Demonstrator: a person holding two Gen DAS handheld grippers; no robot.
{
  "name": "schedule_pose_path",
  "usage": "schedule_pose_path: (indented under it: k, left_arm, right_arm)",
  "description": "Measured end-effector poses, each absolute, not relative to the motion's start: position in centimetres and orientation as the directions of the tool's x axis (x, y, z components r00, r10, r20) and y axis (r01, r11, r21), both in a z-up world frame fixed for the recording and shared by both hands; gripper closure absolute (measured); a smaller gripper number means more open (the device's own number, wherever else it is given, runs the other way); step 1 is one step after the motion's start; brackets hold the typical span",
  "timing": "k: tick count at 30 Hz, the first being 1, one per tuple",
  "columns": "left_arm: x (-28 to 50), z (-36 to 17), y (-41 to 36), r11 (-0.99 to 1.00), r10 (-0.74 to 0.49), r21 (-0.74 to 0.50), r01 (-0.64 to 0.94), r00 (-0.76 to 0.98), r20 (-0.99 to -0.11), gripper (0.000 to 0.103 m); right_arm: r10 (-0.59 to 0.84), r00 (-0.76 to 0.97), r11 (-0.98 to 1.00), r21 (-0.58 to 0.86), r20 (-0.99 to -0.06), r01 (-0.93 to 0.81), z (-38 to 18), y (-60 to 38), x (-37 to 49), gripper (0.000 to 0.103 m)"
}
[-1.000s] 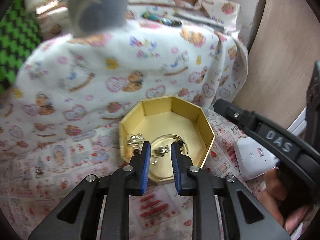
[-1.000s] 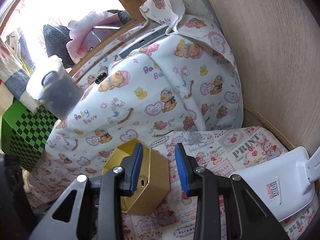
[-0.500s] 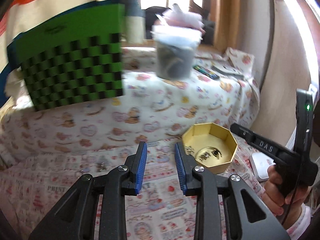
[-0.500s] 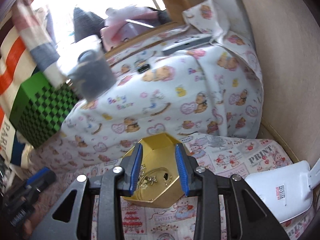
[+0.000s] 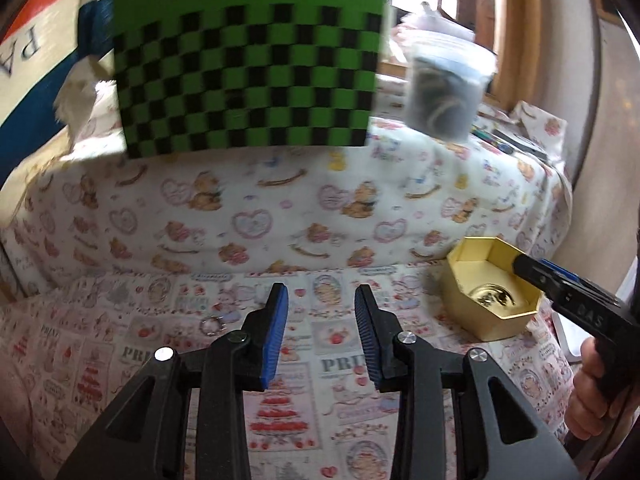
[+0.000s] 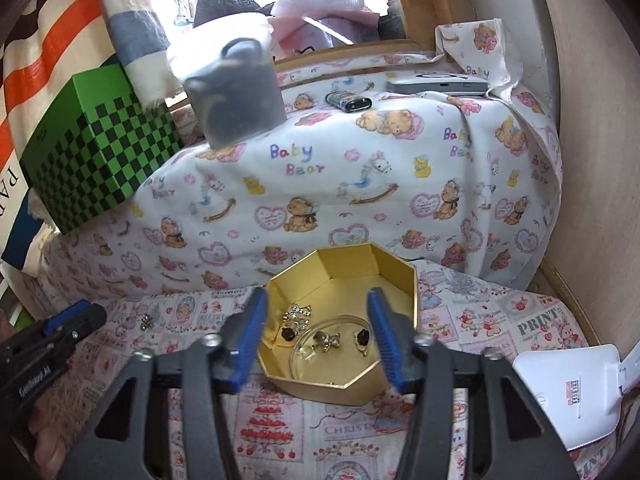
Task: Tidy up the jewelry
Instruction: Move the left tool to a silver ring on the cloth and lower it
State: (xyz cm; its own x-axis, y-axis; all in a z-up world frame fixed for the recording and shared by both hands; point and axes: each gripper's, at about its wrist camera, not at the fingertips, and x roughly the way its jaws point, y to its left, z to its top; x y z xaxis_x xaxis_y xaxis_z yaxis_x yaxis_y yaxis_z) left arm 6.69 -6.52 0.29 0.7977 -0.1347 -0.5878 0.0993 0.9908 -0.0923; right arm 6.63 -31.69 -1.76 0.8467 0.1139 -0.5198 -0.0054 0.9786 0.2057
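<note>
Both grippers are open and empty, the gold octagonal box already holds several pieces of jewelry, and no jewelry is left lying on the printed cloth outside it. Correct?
Not quite: jewelry remains outside the gold box. The left wrist view shows a small ring on the printed cloth near the left gripper. The rest holds: the right gripper is open and empty too.

Both tongs spread, nothing between the blue pads

The left tongs (image 5: 321, 300) point forward and slightly down, their blue-padded fingers (image 5: 276, 328) apart with an empty gap. The right tongs (image 6: 317, 312) are spread wider, their pads also gripping nothing. In the left wrist view the right hand (image 5: 590, 394) wraps its handle at the right edge; in the right wrist view the left tongs' tip (image 6: 76, 320) juts in from the left.
</note>
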Motion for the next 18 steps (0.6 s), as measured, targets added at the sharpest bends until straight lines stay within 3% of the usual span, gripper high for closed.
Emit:
schedule_pose_path:
  k: [4, 18]
  left_arm:
    - [6.9, 0.1, -4.4, 0.993, -0.104, -0.107, 0.050, 0.801, -0.590, 0.062]
    - [8.4, -0.6, 0.0, 0.984, -0.083, -0.176, -0.035, 0.780, -0.620, 0.062]
  right_arm:
    - [0.103, 0.847, 0.981, 0.195, -0.521, 0.001, -1.9, -31.7, 6.6, 0.045]
    - [0.073, 0.847, 0.994, 0.104, -0.527, -0.021, -2.0, -30.3, 6.4, 0.039]
